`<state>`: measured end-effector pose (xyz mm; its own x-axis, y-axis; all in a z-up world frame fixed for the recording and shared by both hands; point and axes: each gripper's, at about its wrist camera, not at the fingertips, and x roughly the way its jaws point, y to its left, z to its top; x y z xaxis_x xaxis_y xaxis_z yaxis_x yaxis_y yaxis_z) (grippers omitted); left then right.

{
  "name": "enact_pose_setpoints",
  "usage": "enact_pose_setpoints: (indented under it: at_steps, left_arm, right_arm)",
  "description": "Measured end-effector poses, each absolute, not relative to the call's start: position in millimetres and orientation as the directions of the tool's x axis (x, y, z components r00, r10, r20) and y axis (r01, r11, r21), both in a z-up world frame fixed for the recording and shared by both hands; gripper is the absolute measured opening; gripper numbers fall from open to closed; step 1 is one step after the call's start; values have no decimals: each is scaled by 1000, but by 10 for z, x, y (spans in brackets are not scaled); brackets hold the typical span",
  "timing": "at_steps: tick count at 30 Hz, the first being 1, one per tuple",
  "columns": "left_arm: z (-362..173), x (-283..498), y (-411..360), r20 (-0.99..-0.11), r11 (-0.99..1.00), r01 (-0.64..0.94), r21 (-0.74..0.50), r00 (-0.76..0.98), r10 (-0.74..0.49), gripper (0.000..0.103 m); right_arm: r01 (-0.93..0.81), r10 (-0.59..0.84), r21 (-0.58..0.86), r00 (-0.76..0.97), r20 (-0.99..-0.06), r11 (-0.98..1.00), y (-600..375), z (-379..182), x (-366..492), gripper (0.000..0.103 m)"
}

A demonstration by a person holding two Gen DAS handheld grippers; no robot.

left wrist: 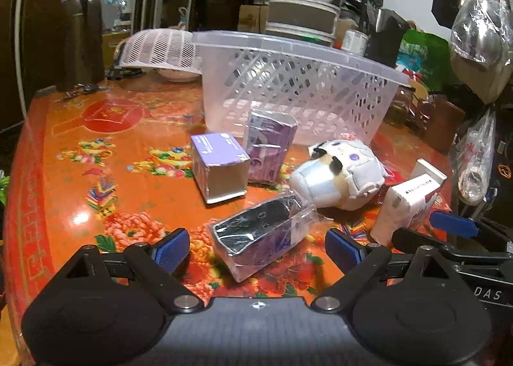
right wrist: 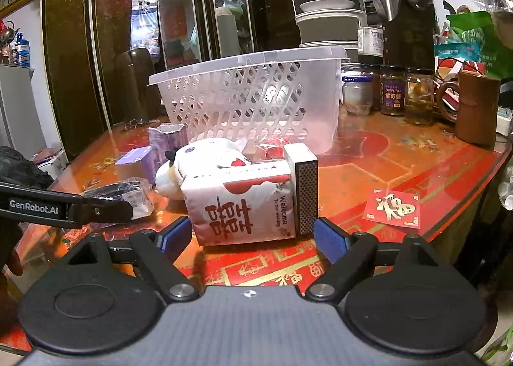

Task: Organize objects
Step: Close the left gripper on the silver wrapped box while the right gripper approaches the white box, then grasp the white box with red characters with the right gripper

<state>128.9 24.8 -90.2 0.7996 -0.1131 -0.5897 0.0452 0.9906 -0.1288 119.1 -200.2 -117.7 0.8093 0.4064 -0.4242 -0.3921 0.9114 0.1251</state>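
The left claw [left wrist: 253, 245] stands wide open low in the left wrist view, its blue pads either side of a dark box in clear wrap [left wrist: 261, 237] that lies tilted on the tabletop [left wrist: 96, 173], not yet touched. That film looks slick and loose at the ends, so I judge a hold across the box's firm long sides safer than pinching the crinkled wrap. Just above it, at frame centre, sit a lilac carton [left wrist: 219, 167] lying on its side and a taller purple box [left wrist: 271, 145] standing upright; both seem light cardboard that would dent under a hard squeeze. To the right lies a soft plush toy [left wrist: 340, 173], which will give and should be taken around its body. The right claw [right wrist: 253, 236] is likewise spread open, framing a white wedding-print box [right wrist: 240, 205] at the centre of the right wrist view, with a matchbox-like box [right wrist: 304, 189] standing against its right side; the white one looks light and stiff, best held across its flat faces. Behind everything, in the upper middle of both views, the white lattice basket [left wrist: 304, 55] sits on the tabletop and appears to hold nothing so far.
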Motion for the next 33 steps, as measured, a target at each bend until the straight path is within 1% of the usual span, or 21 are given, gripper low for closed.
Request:
enact_pose_setpoints:
  at_steps: [1,5,8,9,10,12,19,27,28,30,32,33]
  left_arm:
    - [-904,1303,244,-594,991,50,-128,796,-117,87]
    - [-909,1335,205,-600,992,69,-105,791,-118,85]
    - [-909,1325,178,-600,994,77,-82,793,-111,74]
    - [-906,1314,161,-601,996,74,-58,794,-94,64]
    - [-905,1291,139,-603,997,71,-27,795,-72,63]
    - [-899,1237,157,-603,997,70,-25,795,-71,60]
    - [-878,1127,327,-576,993,30,-115,812,-92,56]
    - [-862,1129,331,-550,989,32,-141,829,-105,55]
    - [-864,1127,340,-549,988,33,-148,829,-109,55]
    - [-868,1125,357,-547,987,31,-159,829,-114,55]
    - [-873,1129,370,-549,985,31,-169,827,-120,56]
    - [-876,1132,375,-550,984,32,-173,826,-123,56]
  right_arm:
    - [-394,408,125,810,-421,911,-2004,-1170,1191,86]
    - [-394,409,125,813,-415,911,-2000,-1147,1182,88]
    - [-396,409,123,812,-417,910,-1993,-1137,1183,88]
    - [-395,408,122,812,-417,910,-1994,-1132,1180,88]
    - [-394,407,120,813,-416,911,-1999,-1128,1173,88]
    - [-390,403,118,816,-415,913,-2013,-1117,1155,88]
    - [-396,410,126,804,-430,909,-1978,-1154,1169,90]
    - [-384,393,112,810,-435,916,-1933,-1147,1123,90]
    - [-381,390,112,811,-437,918,-1926,-1146,1117,88]
    - [-368,381,117,817,-433,922,-1917,-1134,1109,77]
    - [-371,378,106,814,-441,923,-1884,-1124,1122,72]
    - [-371,376,102,814,-443,923,-1869,-1123,1132,72]
